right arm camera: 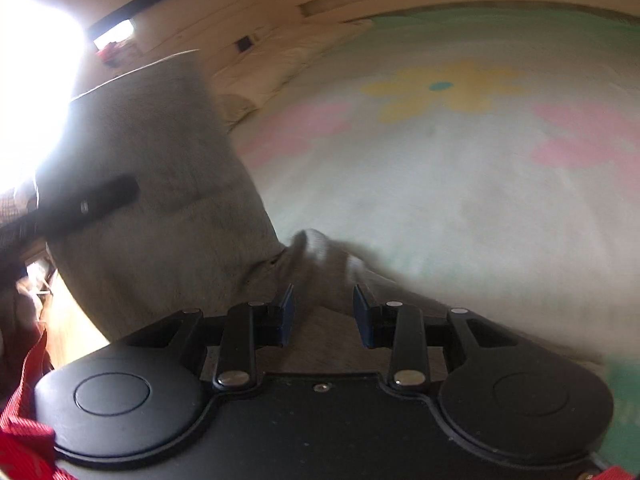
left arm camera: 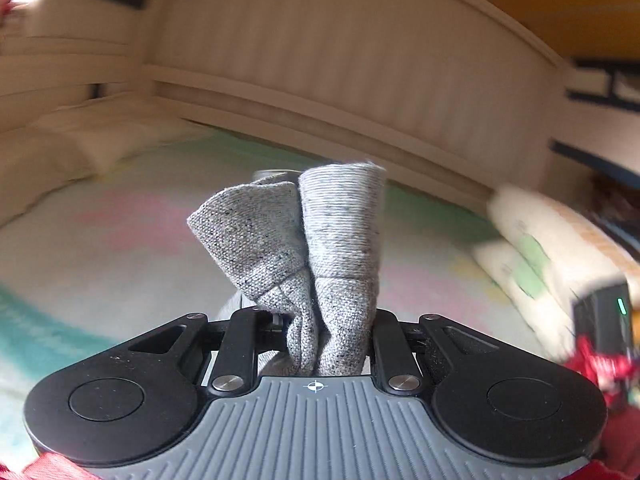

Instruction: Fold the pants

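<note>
The grey knit pants (left arm camera: pixel 340 220) are bunched upright between the fingers of my left gripper (left arm camera: pixel 326 320), which is shut on the cloth, a ribbed cuff or hem standing above it. In the right wrist view the pants (right arm camera: pixel 160 152) hang as a wide lifted sheet at the left. One corner of them runs down into my right gripper (right arm camera: pixel 325 312). Its blue pads (right arm camera: pixel 287 312) stand fairly wide, and the grey cloth fills the gap between them. A dark blurred bar (right arm camera: pixel 84 204) crosses the sheet at the far left.
Below lies a pale bedspread (right arm camera: pixel 480 184) with pink and yellow flowers (right arm camera: pixel 440 88). Cream pillows (left arm camera: pixel 80 148) lie at the left, and printed cushions (left arm camera: pixel 540 248) at the right. A panelled cream headboard (left arm camera: pixel 360 80) runs behind. A black device (left arm camera: pixel 604 320) with a green light sits at the right edge.
</note>
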`<act>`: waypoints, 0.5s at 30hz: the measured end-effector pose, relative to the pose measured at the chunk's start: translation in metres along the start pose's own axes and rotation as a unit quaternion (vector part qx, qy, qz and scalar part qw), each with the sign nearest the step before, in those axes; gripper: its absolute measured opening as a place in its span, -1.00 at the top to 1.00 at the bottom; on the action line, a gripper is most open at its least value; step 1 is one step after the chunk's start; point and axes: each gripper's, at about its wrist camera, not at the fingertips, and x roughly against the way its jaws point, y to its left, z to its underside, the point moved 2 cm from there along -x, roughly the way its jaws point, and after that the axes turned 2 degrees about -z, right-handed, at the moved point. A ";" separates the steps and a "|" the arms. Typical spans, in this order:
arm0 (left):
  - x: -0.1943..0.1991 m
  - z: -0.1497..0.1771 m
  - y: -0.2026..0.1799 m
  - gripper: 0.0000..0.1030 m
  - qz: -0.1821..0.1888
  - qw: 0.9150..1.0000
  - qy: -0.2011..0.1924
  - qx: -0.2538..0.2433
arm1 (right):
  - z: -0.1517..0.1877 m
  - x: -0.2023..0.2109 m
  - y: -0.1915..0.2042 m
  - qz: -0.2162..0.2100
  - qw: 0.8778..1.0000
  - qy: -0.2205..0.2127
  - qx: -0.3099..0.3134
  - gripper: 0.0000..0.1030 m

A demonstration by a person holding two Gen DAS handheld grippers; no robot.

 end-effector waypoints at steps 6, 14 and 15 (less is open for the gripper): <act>-0.042 0.044 -0.075 0.67 0.065 0.994 0.066 -0.061 | 0.011 0.030 -0.031 0.029 0.999 0.013 -0.027 0.13; -0.089 0.097 -0.145 0.33 0.102 0.970 0.149 -0.163 | 0.048 0.035 -0.076 0.112 0.990 0.054 -0.058 0.12; -0.092 0.100 -0.150 0.26 0.112 0.966 0.157 -0.169 | 0.053 0.034 -0.080 0.118 0.989 0.060 -0.062 0.12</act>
